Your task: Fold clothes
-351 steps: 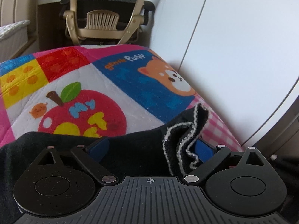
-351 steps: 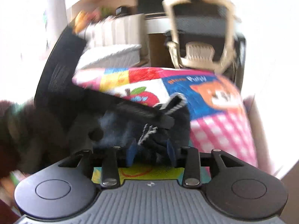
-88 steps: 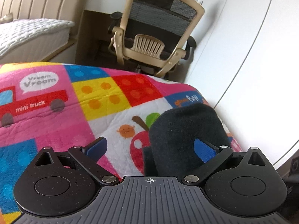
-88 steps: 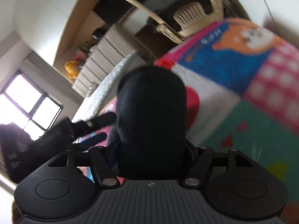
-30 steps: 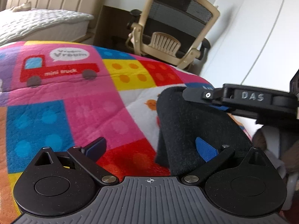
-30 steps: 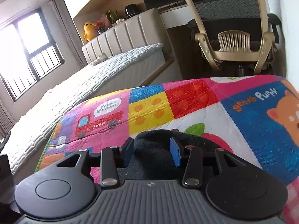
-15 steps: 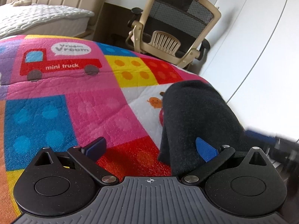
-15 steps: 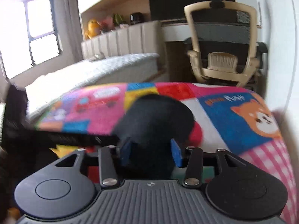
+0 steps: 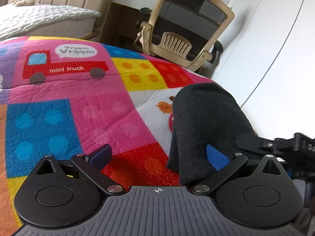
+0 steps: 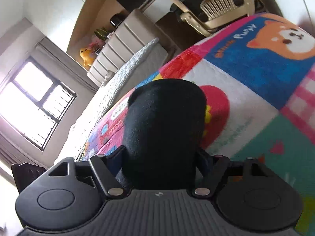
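A folded black garment [image 9: 206, 118] lies in a compact bundle on the colourful patchwork quilt [image 9: 78, 108]. My left gripper [image 9: 157, 155] is open and empty, its right blue pad [image 9: 216, 157] beside the bundle's near edge. In the right wrist view, the bundle [image 10: 165, 122] fills the gap of my right gripper [image 10: 159, 157], whose fingers stand on either side of it; whether they press it is hidden. The view is tilted. The right gripper's black body [image 9: 279, 143] shows at the right edge of the left wrist view.
A beige mesh office chair [image 9: 183, 29] stands beyond the quilt's far edge by a white wall [image 9: 275, 39]. A padded bed [image 9: 39, 19] lies at the far left. A window [image 10: 33, 102] is at the left in the right wrist view.
My right gripper has closed in around the bundle and tilted sideways. My left gripper has hardly moved and stays open.
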Demonstrator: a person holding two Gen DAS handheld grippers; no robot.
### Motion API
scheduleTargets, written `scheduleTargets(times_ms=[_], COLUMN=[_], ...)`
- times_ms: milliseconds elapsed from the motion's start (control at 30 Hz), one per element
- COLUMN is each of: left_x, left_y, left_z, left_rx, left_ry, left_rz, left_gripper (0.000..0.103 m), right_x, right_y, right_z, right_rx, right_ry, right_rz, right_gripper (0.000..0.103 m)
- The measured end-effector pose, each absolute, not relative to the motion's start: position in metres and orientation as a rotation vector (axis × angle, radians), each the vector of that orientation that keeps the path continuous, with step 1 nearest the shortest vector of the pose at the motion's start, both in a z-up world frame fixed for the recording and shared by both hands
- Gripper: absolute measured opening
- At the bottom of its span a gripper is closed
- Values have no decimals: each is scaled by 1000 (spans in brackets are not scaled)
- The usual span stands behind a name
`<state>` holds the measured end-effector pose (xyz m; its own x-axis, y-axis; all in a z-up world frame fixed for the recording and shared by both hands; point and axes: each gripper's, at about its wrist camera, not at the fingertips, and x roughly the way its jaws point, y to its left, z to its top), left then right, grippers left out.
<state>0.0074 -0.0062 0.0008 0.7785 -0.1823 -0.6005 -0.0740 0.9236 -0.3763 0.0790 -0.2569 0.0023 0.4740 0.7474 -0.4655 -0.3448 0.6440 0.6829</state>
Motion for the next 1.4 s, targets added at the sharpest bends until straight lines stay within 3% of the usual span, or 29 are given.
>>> scheduleTargets(times_ms=[133, 333, 533, 667, 833, 867, 933, 1033, 1167, 1400], left_x=[15, 30, 30, 27, 27, 27, 27, 26, 24, 25], left_y=[-6, -19, -16, -17, -12, -12, -13, -13, -9, -6], left_z=[5, 15, 9, 9, 6, 5, 5, 4, 1, -2], left_rx=[-384, -243, -288, -279, -305, -309, -314, -325, -341, -370], left_ry=[677, 635, 643, 636, 637, 635, 631, 627, 627, 624], left_rz=[-50, 12, -19, -19, -16, -16, -15, -14, -10, -22], left_gripper=[103, 103, 103, 103, 103, 103, 103, 103, 103, 103], right_x=[83, 82, 63, 60, 55, 58, 66, 86, 111, 85], right_y=[-249, -243, -249, -245, -237, -234, -224, -202, -177, -197], right_z=[7, 5, 0, 20, 69, 75, 84, 80, 50, 69], right_rx=[542, 516, 490, 360, 165, 146, 109, 74, 53, 23], right_ry=[773, 758, 758, 726, 533, 513, 490, 531, 653, 572], right_rz=[709, 668, 634, 637, 607, 608, 623, 667, 653, 626], right_gripper=[64, 64, 64, 68, 69, 68, 52, 43, 42, 43])
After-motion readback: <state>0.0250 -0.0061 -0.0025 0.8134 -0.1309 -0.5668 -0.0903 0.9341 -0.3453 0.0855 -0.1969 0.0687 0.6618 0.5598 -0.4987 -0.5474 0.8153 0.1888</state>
